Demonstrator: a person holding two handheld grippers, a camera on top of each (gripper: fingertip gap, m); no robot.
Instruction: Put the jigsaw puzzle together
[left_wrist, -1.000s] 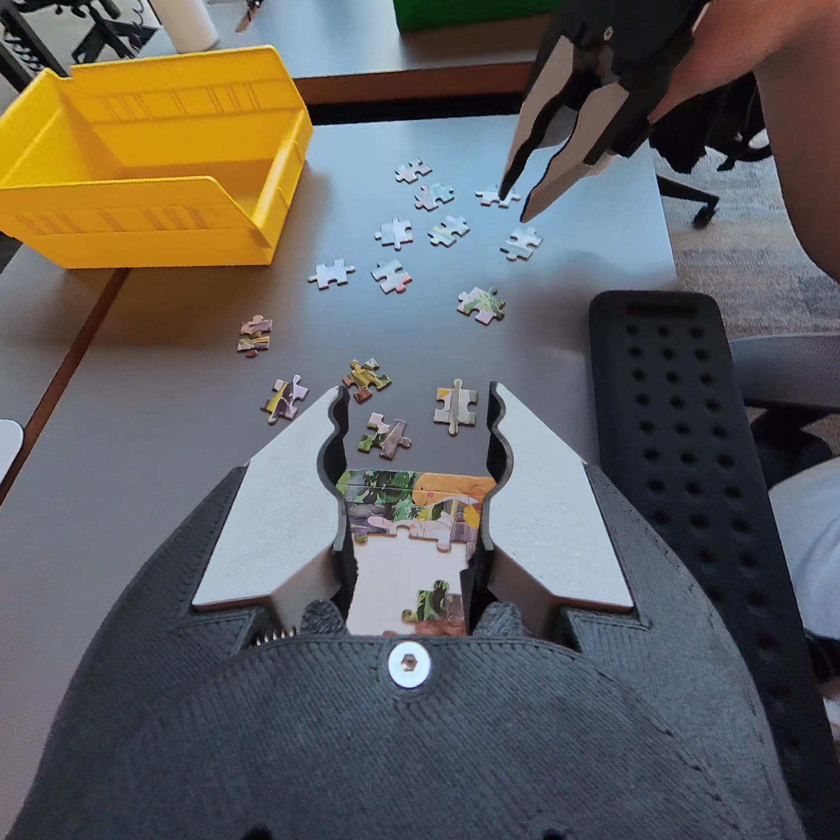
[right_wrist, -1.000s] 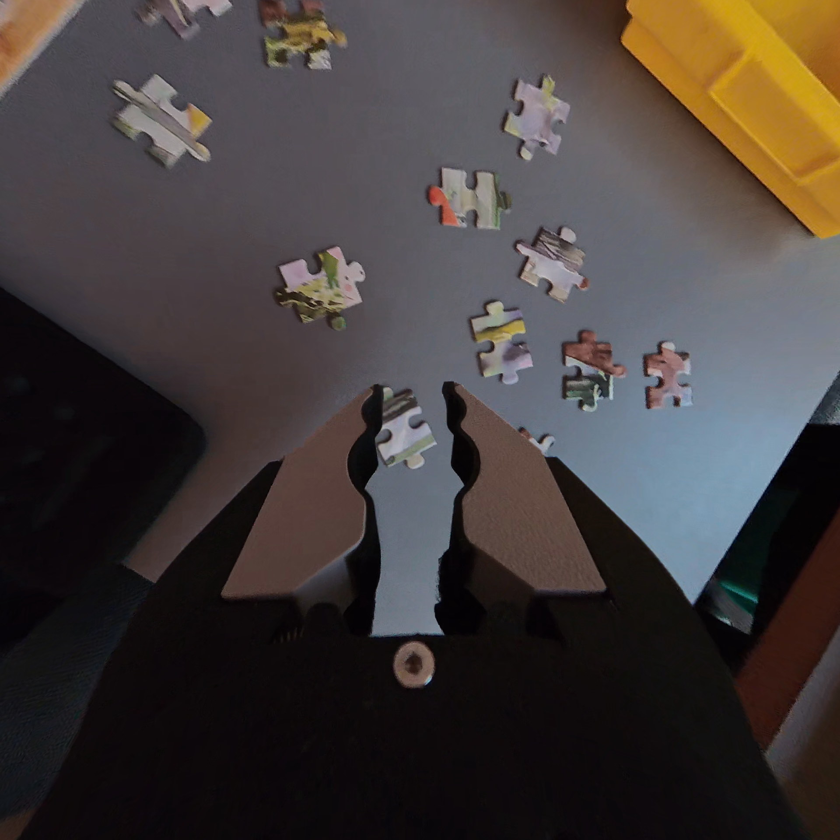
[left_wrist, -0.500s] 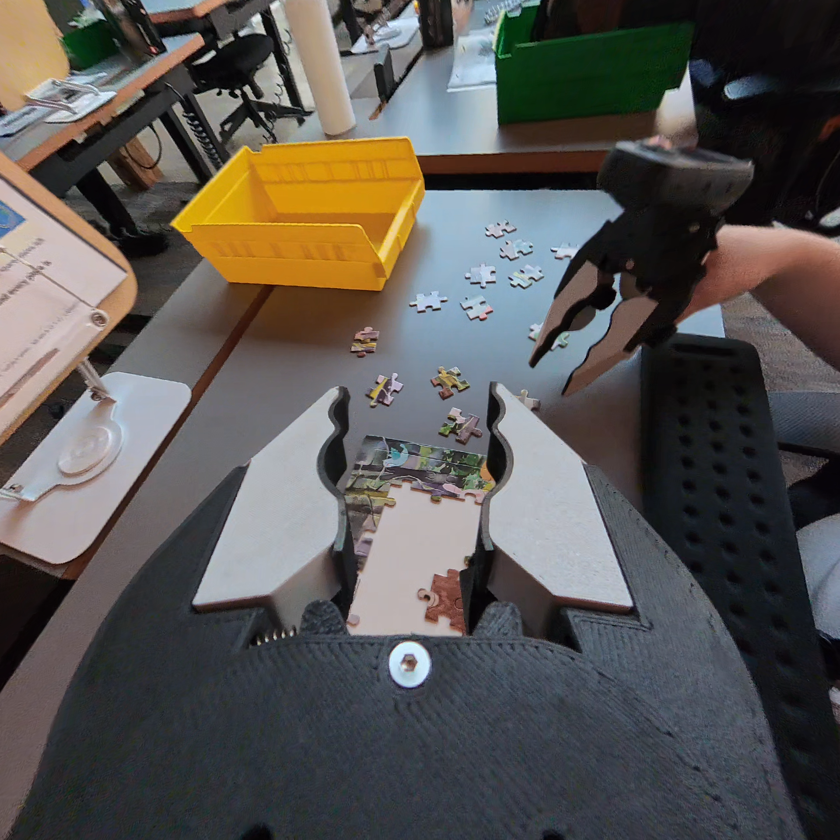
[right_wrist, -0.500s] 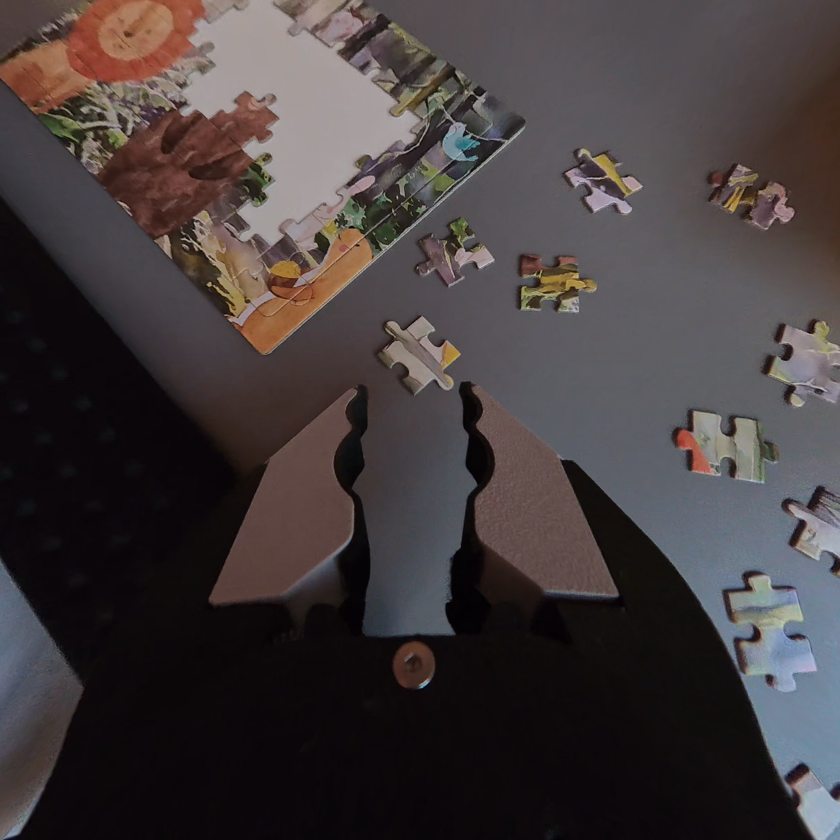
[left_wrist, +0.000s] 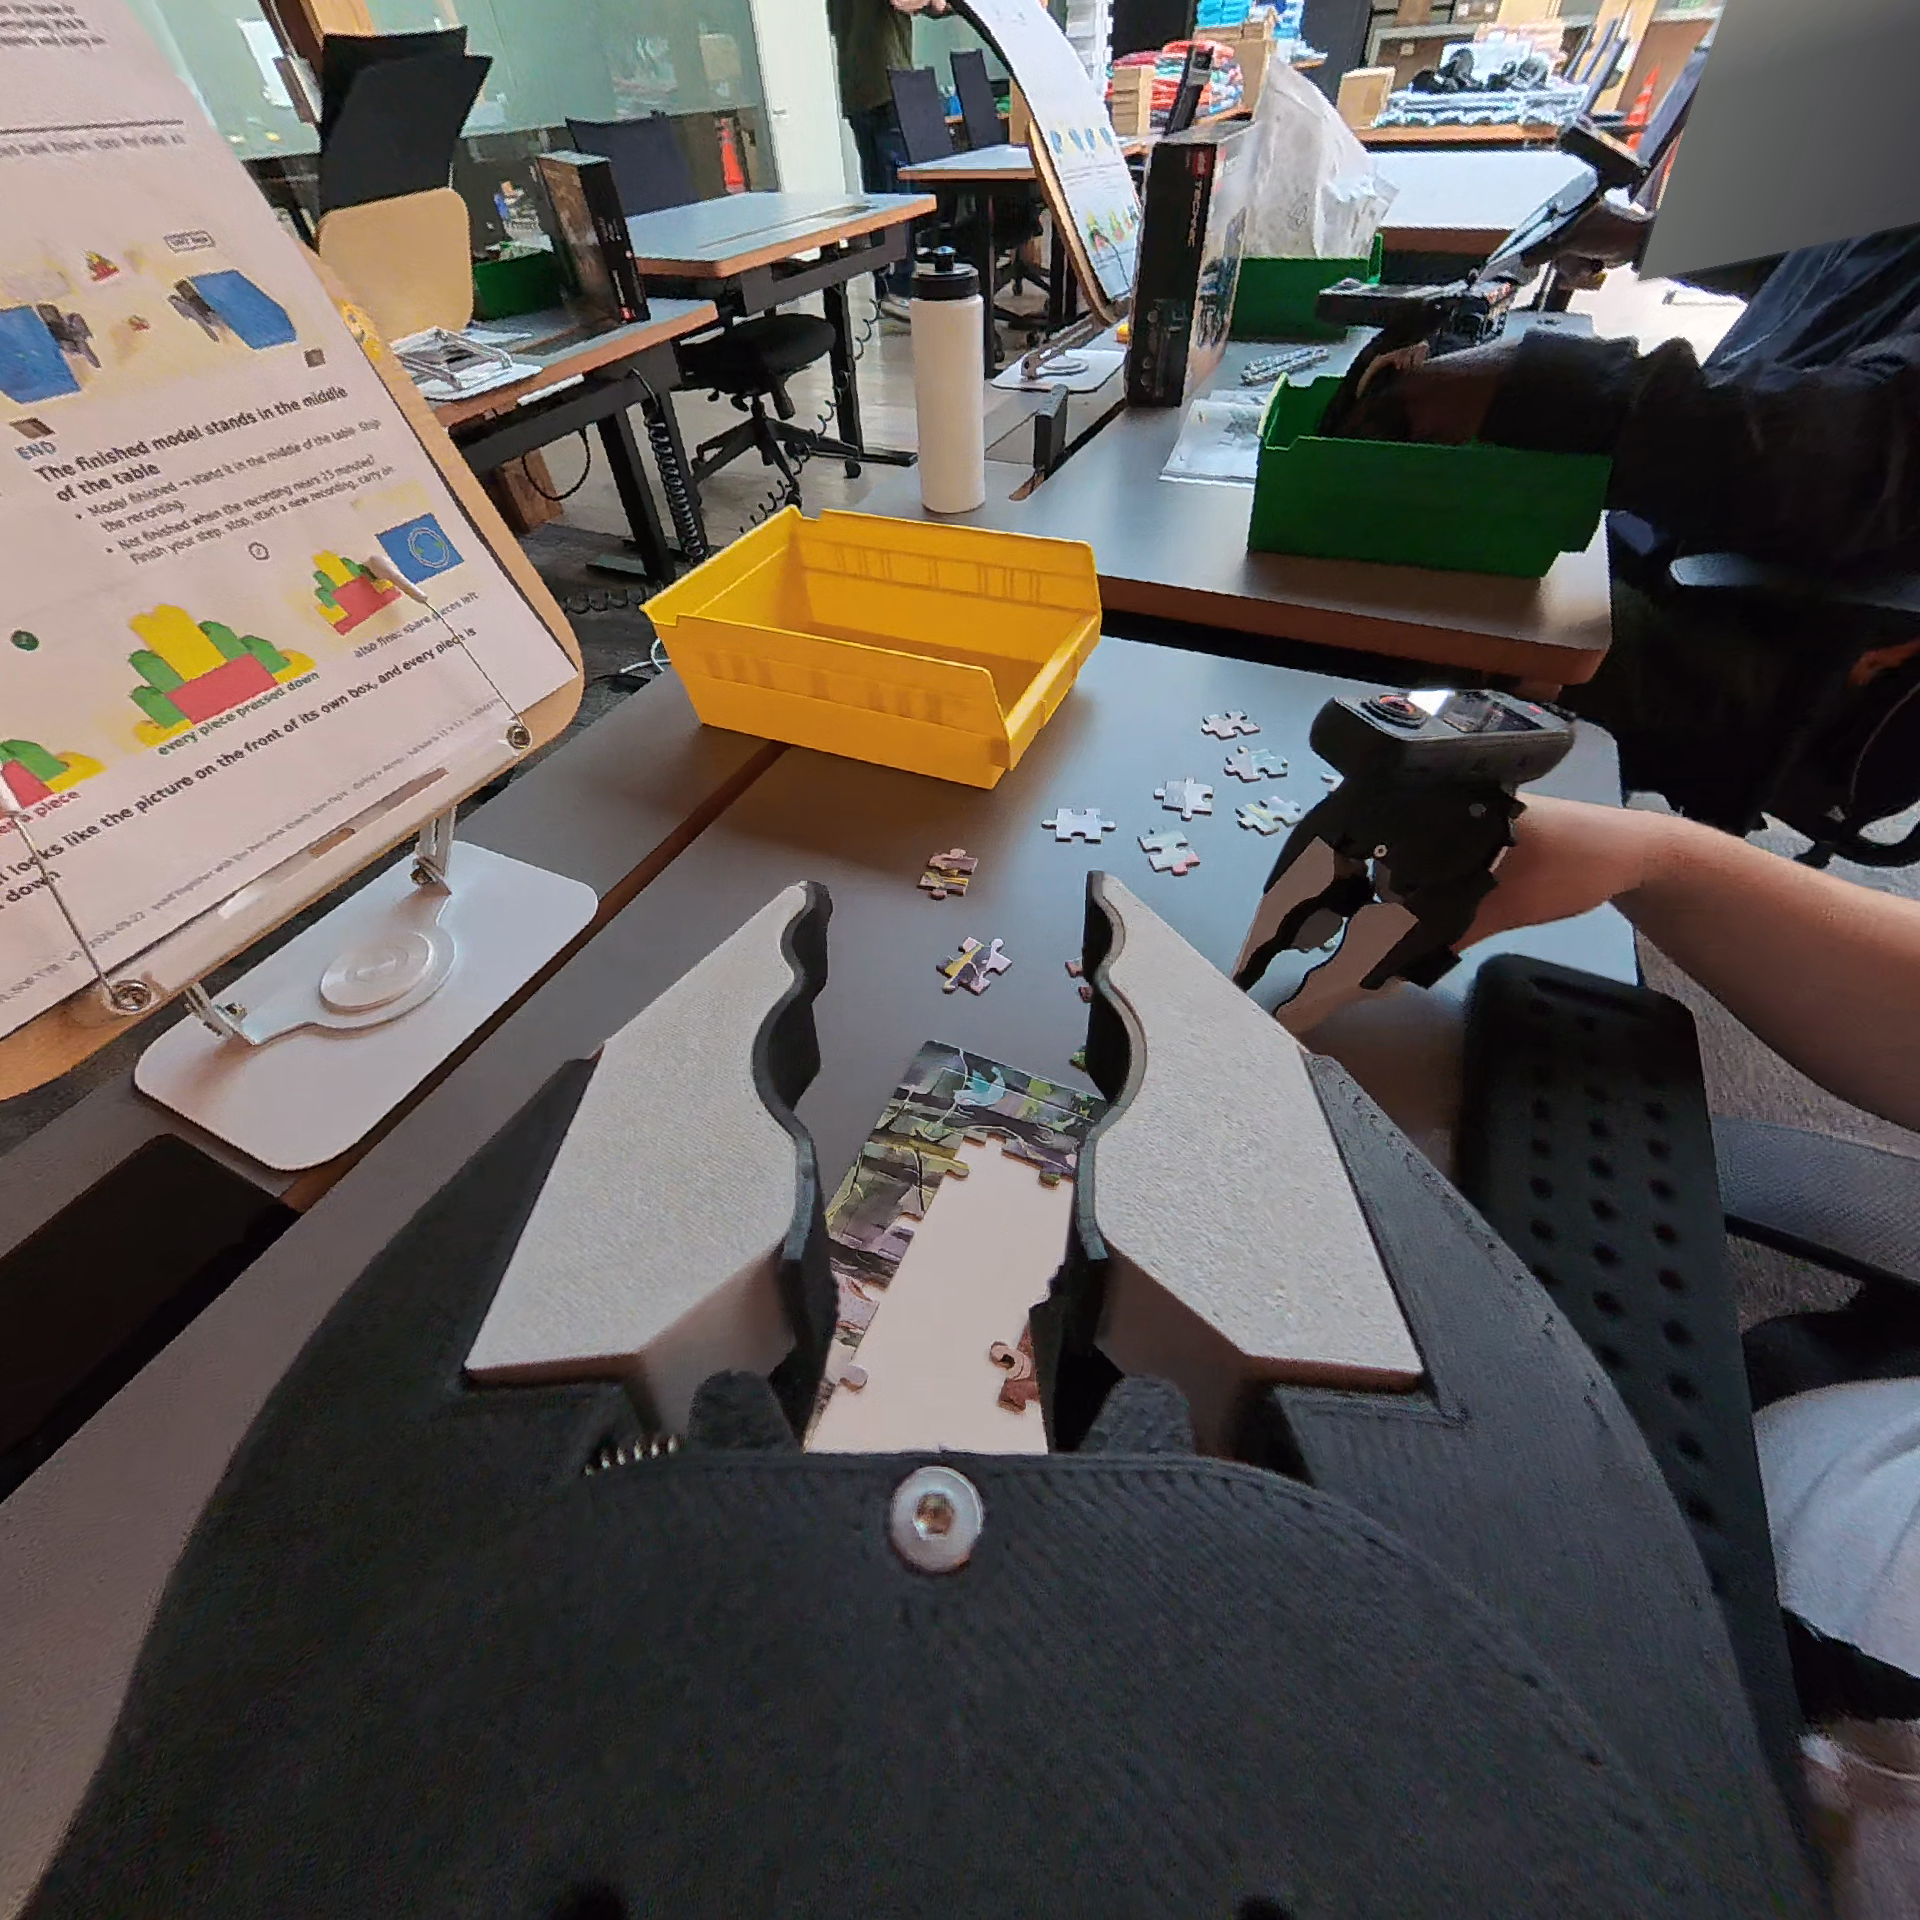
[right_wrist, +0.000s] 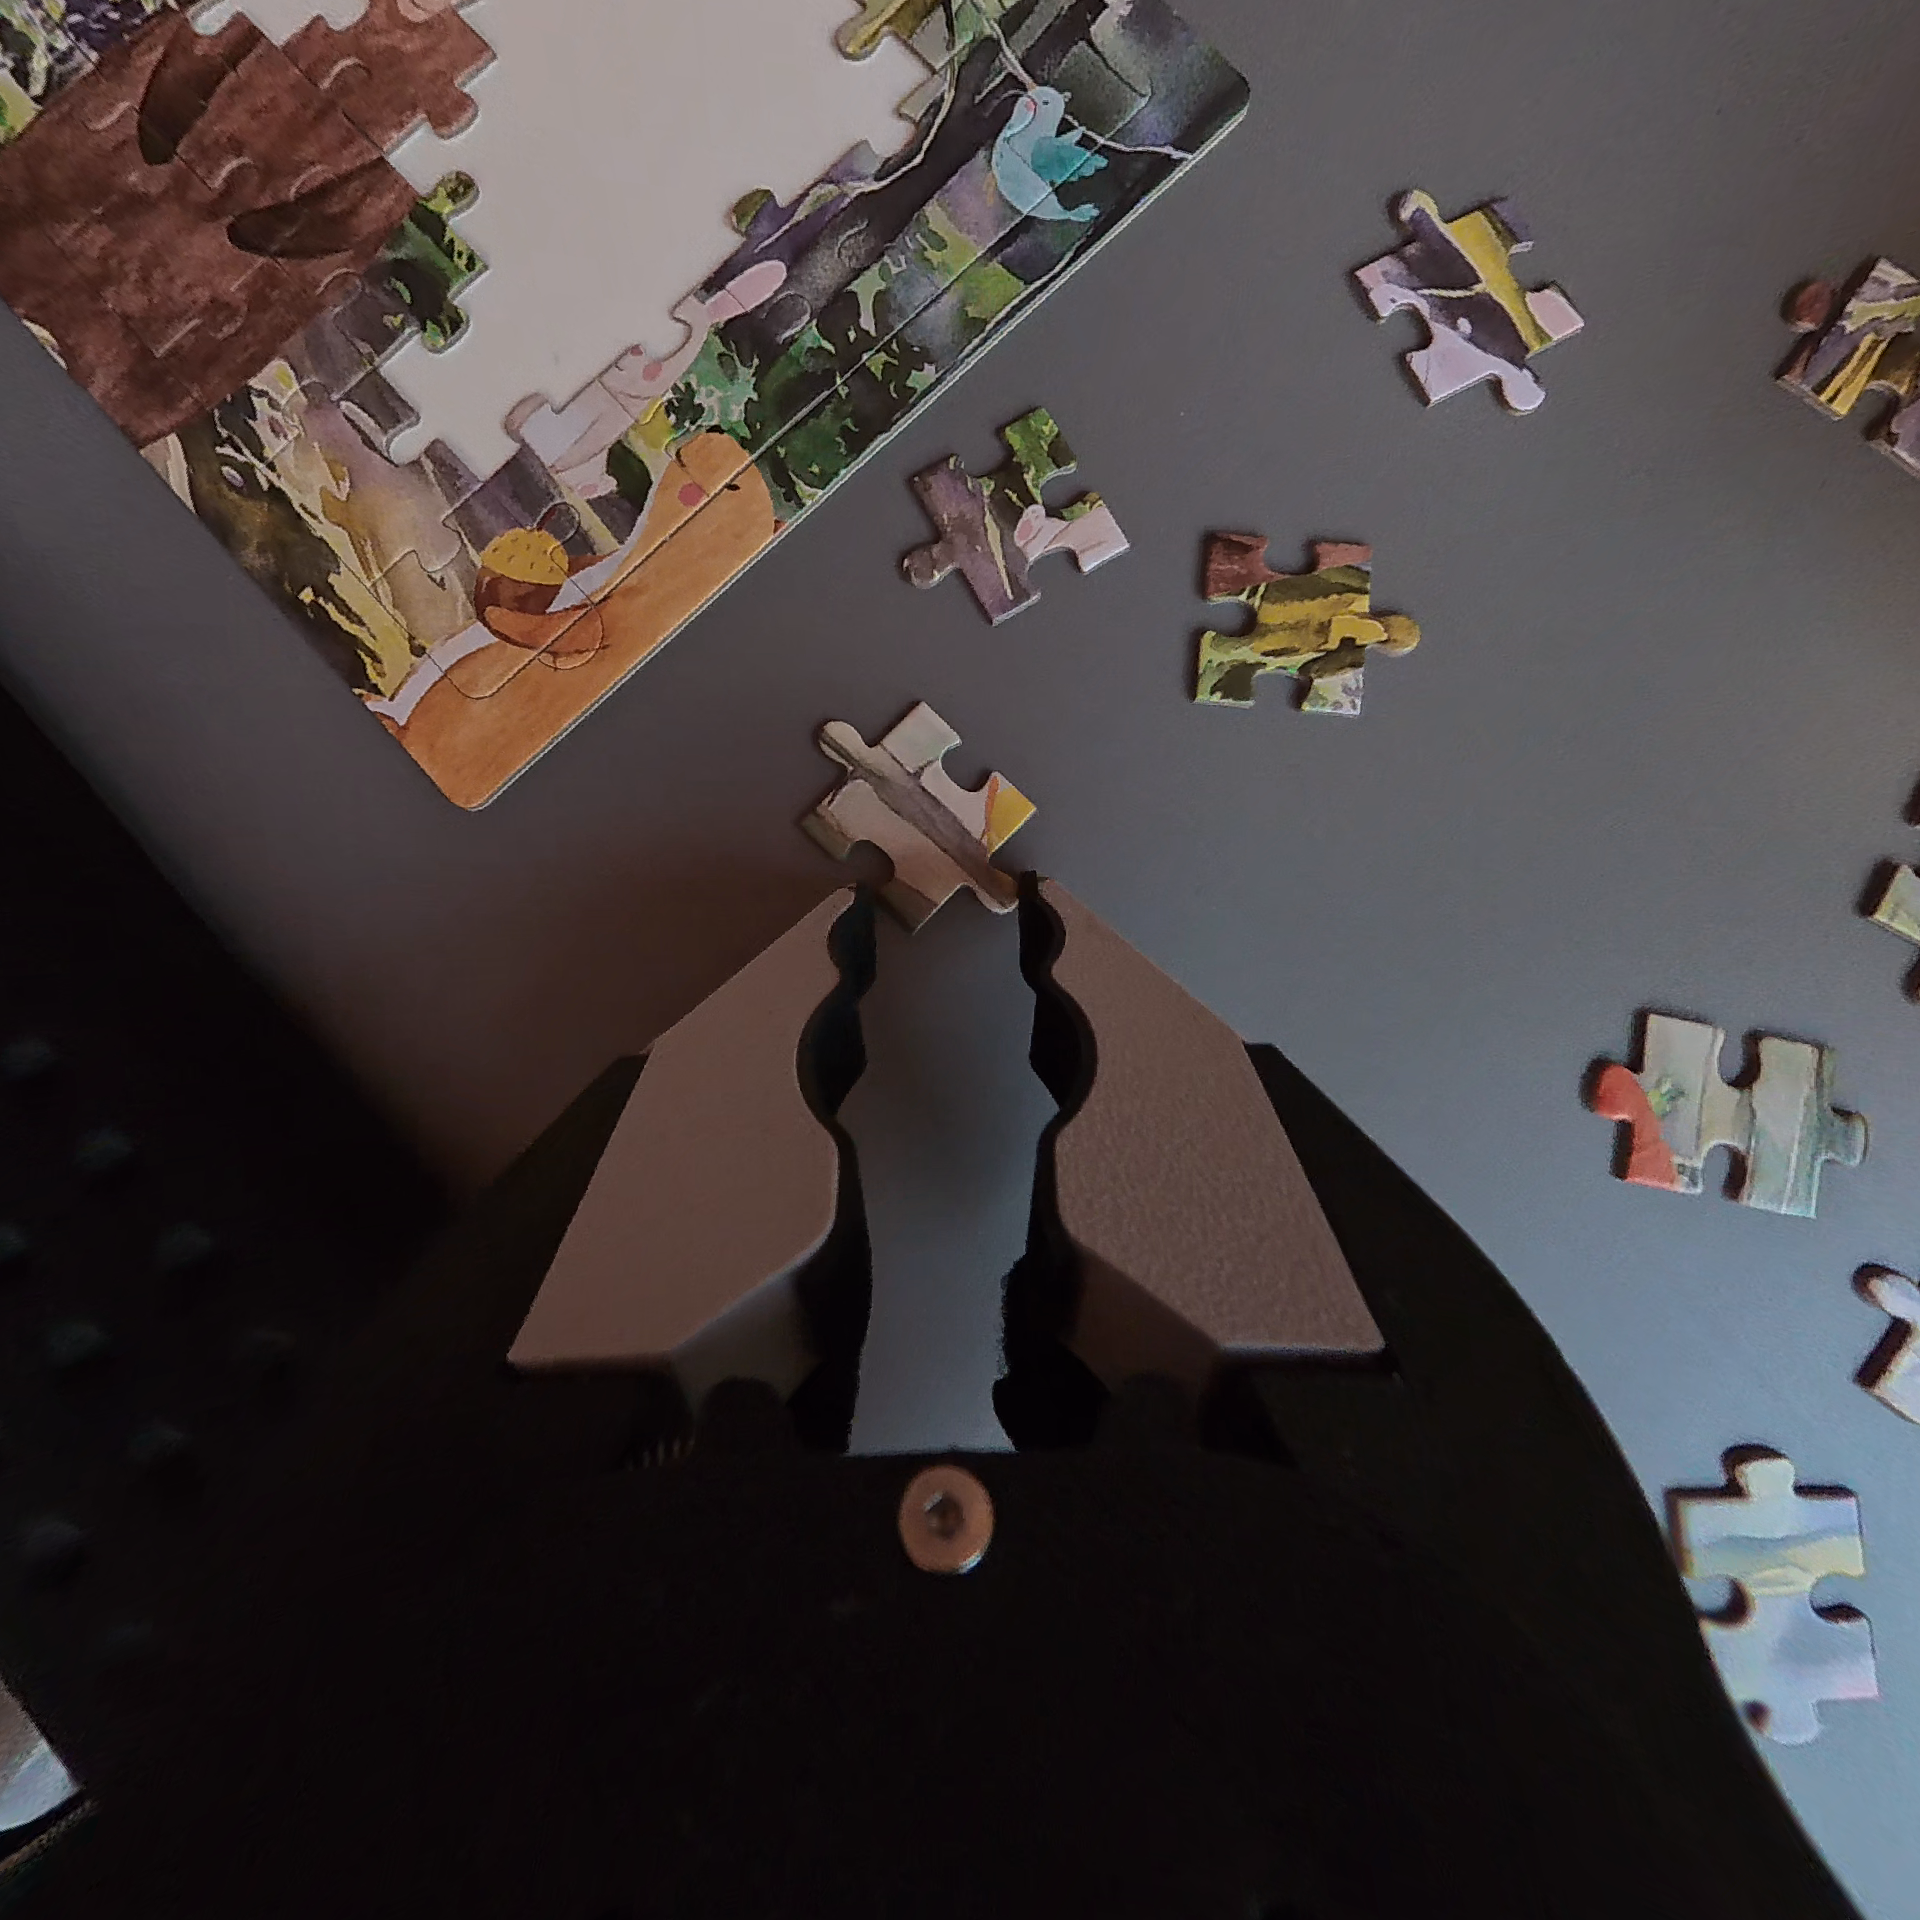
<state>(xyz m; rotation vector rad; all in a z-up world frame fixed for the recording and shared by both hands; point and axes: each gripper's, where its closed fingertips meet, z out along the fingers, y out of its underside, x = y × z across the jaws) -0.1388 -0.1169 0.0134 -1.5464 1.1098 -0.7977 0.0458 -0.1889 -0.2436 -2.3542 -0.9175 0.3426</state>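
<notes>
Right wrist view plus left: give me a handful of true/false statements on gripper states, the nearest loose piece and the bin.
1. The right gripper is open, with its tips at a pale loose piece. True.
2. That pale piece is already seated in the puzzle board. False: it lies on the table just off the board's edge.
3. The board's middle is bare. True.
4. The left gripper is shut on a piece. False: it is open, nothing between its fingers.
5. The yellow bin holds loose pieces. False: what shows of its inside is empty; the pieces lie on the table.
</notes>
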